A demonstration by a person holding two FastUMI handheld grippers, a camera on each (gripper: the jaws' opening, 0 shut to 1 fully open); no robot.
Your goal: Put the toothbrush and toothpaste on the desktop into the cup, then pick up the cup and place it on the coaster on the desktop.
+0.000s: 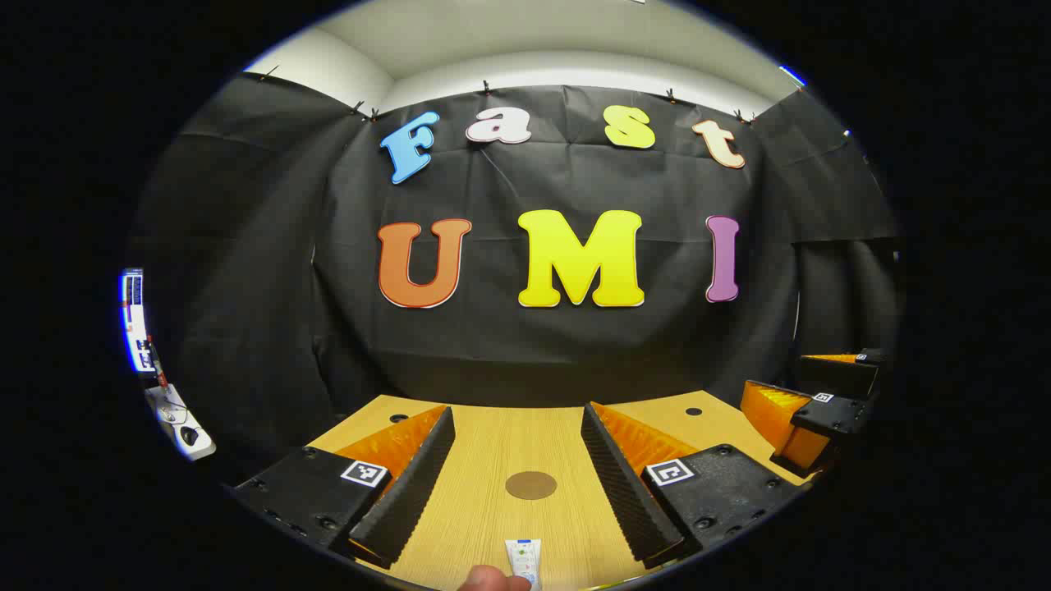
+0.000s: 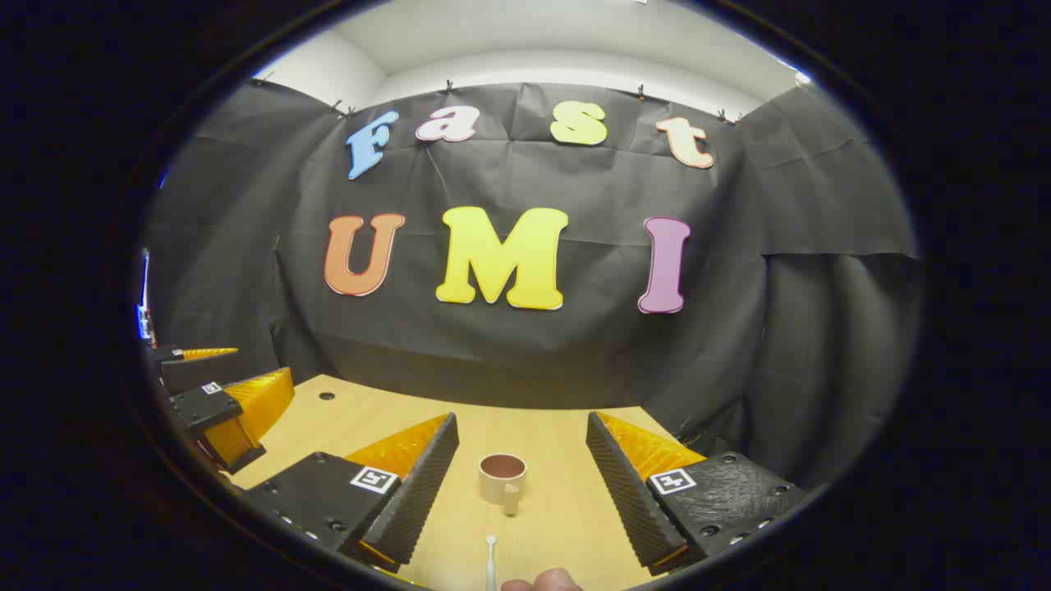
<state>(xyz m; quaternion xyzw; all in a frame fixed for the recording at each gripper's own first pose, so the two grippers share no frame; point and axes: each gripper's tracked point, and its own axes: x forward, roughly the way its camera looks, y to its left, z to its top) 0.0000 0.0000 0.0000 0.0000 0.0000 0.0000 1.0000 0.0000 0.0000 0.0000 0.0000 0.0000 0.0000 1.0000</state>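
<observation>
In the left gripper view my left gripper (image 1: 517, 419) stands open above the wooden desktop (image 1: 484, 525). A round brown coaster (image 1: 530, 485) lies flat between its fingers, farther ahead. A white toothpaste tube (image 1: 524, 561) lies near the bottom edge, with a fingertip (image 1: 491, 579) beside it. In the right gripper view my right gripper (image 2: 521, 427) is open too. A beige cup (image 2: 502, 477) with a brown inside stands upright ahead between its fingers, handle toward me. A pale toothbrush (image 2: 490, 562) lies near the bottom edge, next to a fingertip (image 2: 543, 583).
The desktop has small dark holes near its far corners (image 1: 398, 418) (image 1: 694, 411). The right gripper (image 1: 809, 410) shows at the right edge of the left gripper view, and the left gripper (image 2: 218, 394) at the left edge of the right gripper view. Black cloth walls close the back.
</observation>
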